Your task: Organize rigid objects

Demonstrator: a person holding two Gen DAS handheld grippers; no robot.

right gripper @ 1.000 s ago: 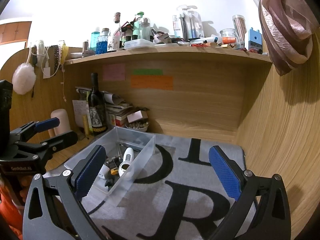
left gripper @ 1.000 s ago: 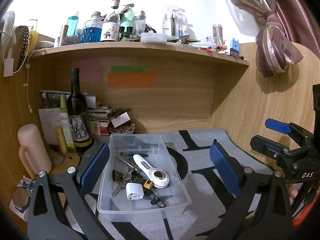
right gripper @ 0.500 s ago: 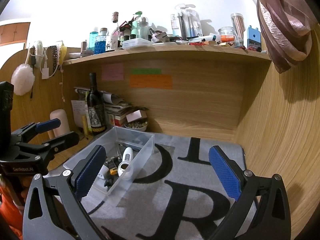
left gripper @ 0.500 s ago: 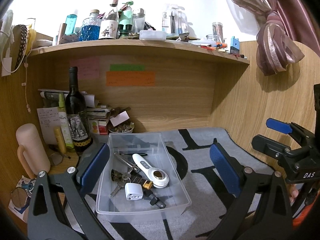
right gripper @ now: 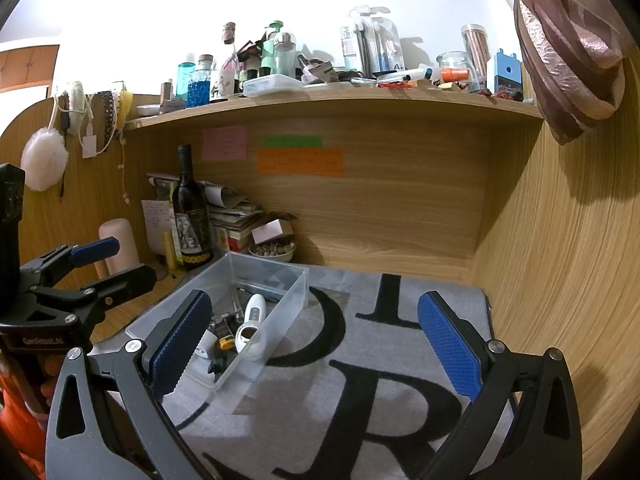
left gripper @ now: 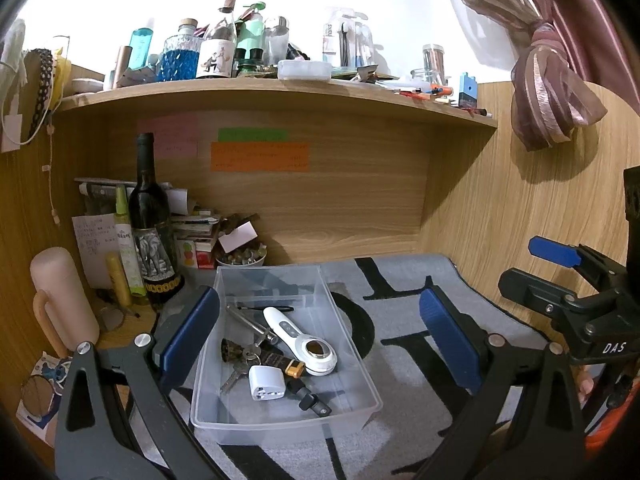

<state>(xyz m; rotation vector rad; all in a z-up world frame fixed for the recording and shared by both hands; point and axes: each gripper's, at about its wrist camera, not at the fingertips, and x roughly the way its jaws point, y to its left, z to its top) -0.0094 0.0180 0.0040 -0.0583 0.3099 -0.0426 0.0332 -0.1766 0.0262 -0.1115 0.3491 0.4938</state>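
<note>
Keys (left gripper: 240,354), maybe, lay in your clear box (left gripper: 362,406); your left claw (left gripper: 320,340) and right claw (right gripper: 314,340) were both wide and held nothing.

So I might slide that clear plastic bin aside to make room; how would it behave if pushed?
The clear plastic bin looks thin-walled and light, so it would probably slide, though the grey lettered mat may drag at it. Loose items inside, like the white handheld device and keys, would likely shift and rattle.
</note>
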